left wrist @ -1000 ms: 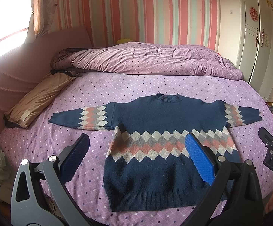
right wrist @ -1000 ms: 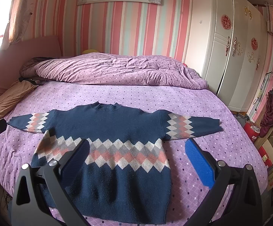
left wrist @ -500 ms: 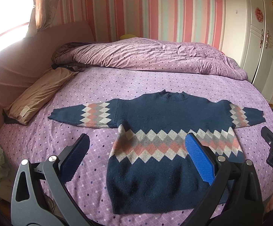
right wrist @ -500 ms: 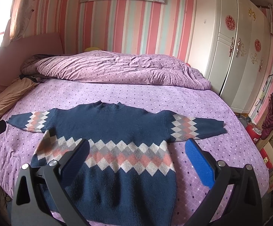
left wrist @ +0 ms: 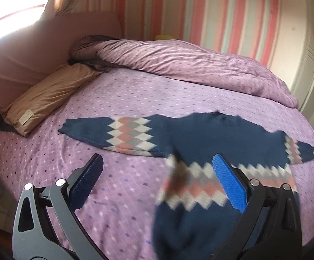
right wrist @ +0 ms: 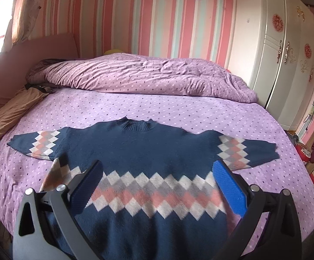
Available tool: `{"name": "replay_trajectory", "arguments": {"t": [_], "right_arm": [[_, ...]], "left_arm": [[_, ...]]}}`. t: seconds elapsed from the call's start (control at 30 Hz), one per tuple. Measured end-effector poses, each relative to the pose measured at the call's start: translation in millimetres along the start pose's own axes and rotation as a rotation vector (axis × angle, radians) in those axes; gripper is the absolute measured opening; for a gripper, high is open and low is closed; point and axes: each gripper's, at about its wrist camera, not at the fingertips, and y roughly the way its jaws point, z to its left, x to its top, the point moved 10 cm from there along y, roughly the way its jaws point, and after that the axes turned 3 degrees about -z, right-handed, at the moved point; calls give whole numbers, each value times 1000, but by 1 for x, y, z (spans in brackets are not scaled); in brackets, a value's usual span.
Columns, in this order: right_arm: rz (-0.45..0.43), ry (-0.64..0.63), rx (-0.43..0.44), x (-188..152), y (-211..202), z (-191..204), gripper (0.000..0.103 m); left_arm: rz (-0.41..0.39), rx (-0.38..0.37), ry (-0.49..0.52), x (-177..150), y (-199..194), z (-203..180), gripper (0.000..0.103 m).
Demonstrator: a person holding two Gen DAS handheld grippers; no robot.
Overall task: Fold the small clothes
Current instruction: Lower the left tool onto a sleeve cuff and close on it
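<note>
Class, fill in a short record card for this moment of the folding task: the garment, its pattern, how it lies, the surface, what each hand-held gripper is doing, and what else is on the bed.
garment: navy sweater
pattern: band of pink, grey and white diamonds across chest and both sleeves
lay: flat, sleeves spread out, collar toward the far side
surface: purple dotted bed sheet
left hand-held gripper: open, holding nothing
right hand-held gripper: open, holding nothing
also on bed: rumpled purple quilt, tan pillow
fold progress: not yet started

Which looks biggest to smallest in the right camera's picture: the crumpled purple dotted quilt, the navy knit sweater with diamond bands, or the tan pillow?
1. Navy knit sweater, though it lies nearest the camera.
2. Crumpled purple dotted quilt.
3. Tan pillow, partly cut off at the edge.
</note>
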Motion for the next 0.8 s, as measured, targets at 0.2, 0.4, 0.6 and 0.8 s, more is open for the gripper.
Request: {"name": "replay_trajectory", "arguments": {"t": [0.2,0.4,0.6,0.8], "right_arm": [[-4,-56,-15,11,37,28,102],[13,-82,-9,18,68,53,102],[52,-112,-54,10,95,64,102],[93,-150,-74,4,114,74,102]], "left_arm": [[49,53,3,-2,58,66,100],[93,-20,-157,-11,103,126,100],[59,-6,-315,-17,152,205,100],[105,-3,-401,-31,211,254,100]]}}
